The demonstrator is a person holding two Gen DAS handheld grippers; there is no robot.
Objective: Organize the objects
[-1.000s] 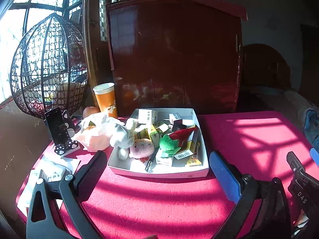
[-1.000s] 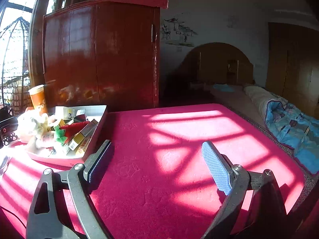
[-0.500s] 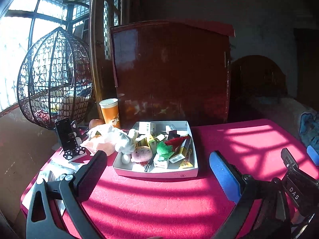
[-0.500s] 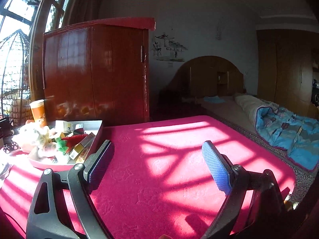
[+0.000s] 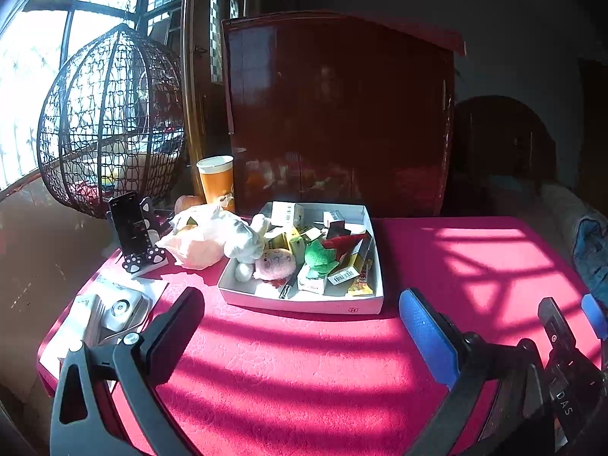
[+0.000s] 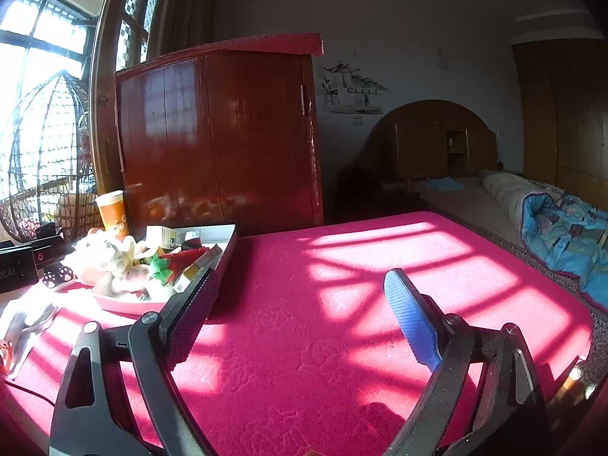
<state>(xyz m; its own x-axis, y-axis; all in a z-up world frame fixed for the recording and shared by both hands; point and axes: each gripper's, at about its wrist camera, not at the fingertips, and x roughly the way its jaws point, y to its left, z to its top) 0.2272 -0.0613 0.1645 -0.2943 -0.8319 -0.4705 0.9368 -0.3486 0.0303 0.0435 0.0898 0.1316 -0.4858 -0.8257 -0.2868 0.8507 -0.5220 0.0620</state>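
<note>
A white shallow box (image 5: pixel 304 303) sits on the red tablecloth (image 5: pixel 288 372), filled with small items: a pink plush (image 5: pixel 274 263), a green plush (image 5: pixel 318 254), a red item (image 5: pixel 344 241), small cartons and a pen. A white plush toy (image 5: pixel 237 237) leans over its left rim. My left gripper (image 5: pixel 300 321) is open and empty, held above the cloth just short of the box. My right gripper (image 6: pixel 300 294) is open and empty, to the right of the box (image 6: pixel 228 245); its tip also shows in the left wrist view (image 5: pixel 558 326).
An orange paper cup (image 5: pixel 216 182), a phone on a paw-print stand (image 5: pixel 131 228) and packaged items (image 5: pixel 110 311) sit left of the box. A dark wooden cabinet (image 5: pixel 338 114) stands behind the table. A wicker hanging chair (image 5: pixel 110 121) is at the left, a bed (image 6: pixel 532 212) at the right.
Both grippers have drawn back and risen from the table, so the box looks smaller and farther. Both jaws stay open.
</note>
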